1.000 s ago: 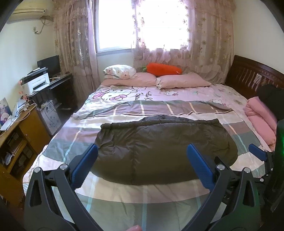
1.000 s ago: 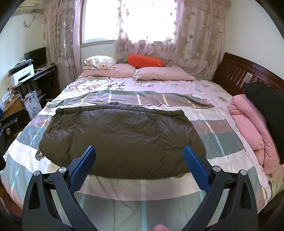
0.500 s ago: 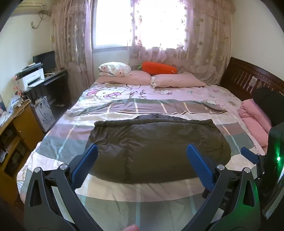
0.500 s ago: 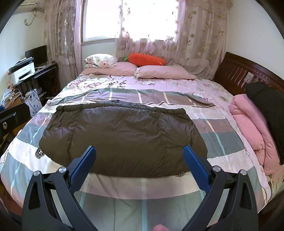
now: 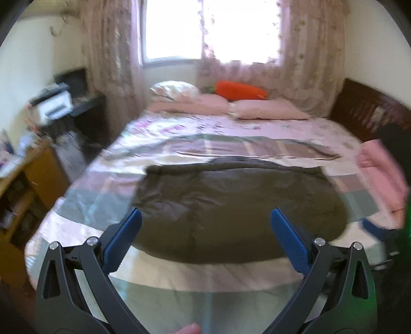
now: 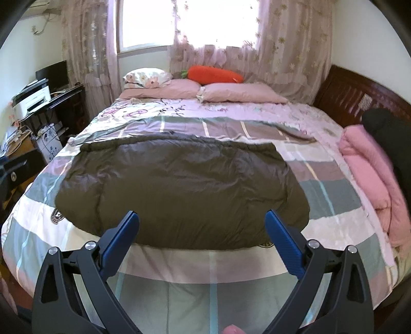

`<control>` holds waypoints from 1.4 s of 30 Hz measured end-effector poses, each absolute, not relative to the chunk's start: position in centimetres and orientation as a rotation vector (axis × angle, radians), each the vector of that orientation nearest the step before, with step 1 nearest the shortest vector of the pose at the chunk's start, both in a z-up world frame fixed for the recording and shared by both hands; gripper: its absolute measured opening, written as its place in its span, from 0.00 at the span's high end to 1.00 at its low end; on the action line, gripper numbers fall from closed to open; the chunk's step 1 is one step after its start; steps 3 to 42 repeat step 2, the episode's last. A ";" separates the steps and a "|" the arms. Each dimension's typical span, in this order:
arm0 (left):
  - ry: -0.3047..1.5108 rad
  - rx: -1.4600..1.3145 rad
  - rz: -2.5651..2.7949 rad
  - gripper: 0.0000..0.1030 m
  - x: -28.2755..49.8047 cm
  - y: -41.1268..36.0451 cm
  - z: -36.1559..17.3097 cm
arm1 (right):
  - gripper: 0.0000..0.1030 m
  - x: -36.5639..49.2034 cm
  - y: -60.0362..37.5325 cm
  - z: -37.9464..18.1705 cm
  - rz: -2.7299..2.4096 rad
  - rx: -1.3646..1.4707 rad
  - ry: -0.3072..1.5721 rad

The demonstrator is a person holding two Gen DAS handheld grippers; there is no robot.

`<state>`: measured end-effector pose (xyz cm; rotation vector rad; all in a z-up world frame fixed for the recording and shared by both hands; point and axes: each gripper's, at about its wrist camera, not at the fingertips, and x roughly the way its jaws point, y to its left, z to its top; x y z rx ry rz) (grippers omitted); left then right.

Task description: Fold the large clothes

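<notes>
Lying flat across the middle of the bed [image 6: 334, 195], the dark padded coat [image 6: 179, 190] is untouched. Both the left gripper [image 5: 205, 226] and right gripper [image 6: 201, 223] are held before its near edge, jaws spread wide and empty; bare quilt is seen around it.

Daylight from window [image 6: 154, 23] behind bed, panes blown out to white, glare through lace curtains [image 6: 290, 48]. Room evenly bright, shadows soft. Left wrist view motion-blurred throughout, printer [image 5: 51, 104] smeared. Right wrist view sharp. Both fisheye: bed edges bowed, black vignette in corners.
</notes>
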<state>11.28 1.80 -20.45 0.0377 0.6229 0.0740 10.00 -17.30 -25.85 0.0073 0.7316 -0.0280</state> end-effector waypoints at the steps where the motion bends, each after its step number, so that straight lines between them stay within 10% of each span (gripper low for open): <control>1: 0.620 0.071 0.137 0.02 11.9 1.8 -22.2 | 0.04 10.1 -18.1 -26.9 -0.058 0.016 0.722; 42: 0.628 0.090 0.171 0.02 12.4 1.8 -23.8 | 0.04 10.0 -19.0 -28.2 -0.095 0.022 0.709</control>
